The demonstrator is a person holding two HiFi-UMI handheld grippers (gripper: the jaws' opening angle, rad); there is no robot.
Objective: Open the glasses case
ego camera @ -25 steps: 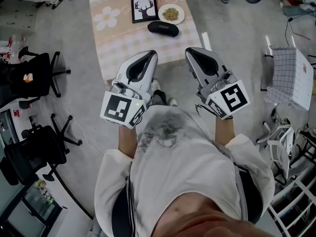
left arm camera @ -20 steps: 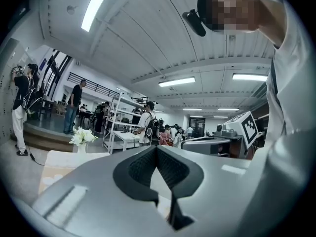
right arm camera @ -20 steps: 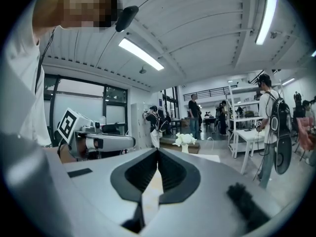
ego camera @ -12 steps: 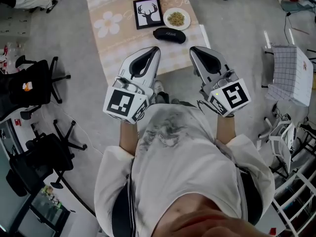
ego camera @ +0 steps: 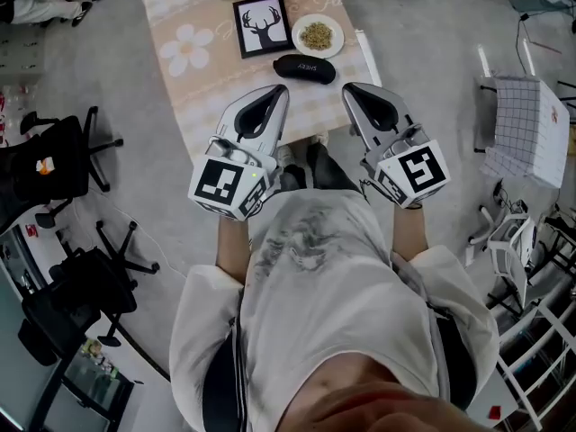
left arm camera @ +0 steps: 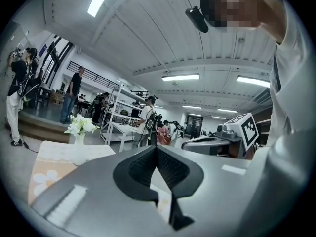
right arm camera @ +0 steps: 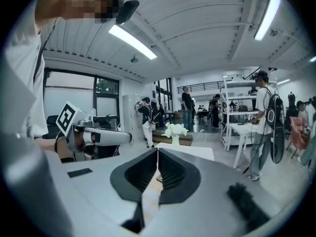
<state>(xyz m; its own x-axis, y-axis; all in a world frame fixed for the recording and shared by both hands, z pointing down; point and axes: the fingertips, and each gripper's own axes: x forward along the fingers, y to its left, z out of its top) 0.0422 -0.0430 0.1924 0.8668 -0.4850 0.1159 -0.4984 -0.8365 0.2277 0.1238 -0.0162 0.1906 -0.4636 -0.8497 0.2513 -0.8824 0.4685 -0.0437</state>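
Observation:
The black glasses case (ego camera: 304, 68) lies closed near the front edge of a low table with a beige flowered cloth (ego camera: 207, 79). Both grippers are held out level in front of the person's chest, short of the table. My left gripper (ego camera: 278, 94) is shut and holds nothing; its tip is left of and nearer than the case. My right gripper (ego camera: 350, 89) is also shut and empty, right of and nearer than the case. In the left gripper view the jaws (left arm camera: 157, 148) meet, and in the right gripper view they (right arm camera: 158, 150) meet too. The case shows in neither gripper view.
On the table stand a framed deer picture (ego camera: 263, 25), a white plate of food (ego camera: 317, 35) and a vase of white flowers (right arm camera: 175, 131). Black office chairs (ego camera: 54, 156) stand on the left, a rack with checked cloth (ego camera: 526, 133) on the right. People and shelves (left arm camera: 123, 127) fill the background.
The table and case have come nearer in the head view as the person steps forward. Both grippers stay shut and side by side, advancing with the person.

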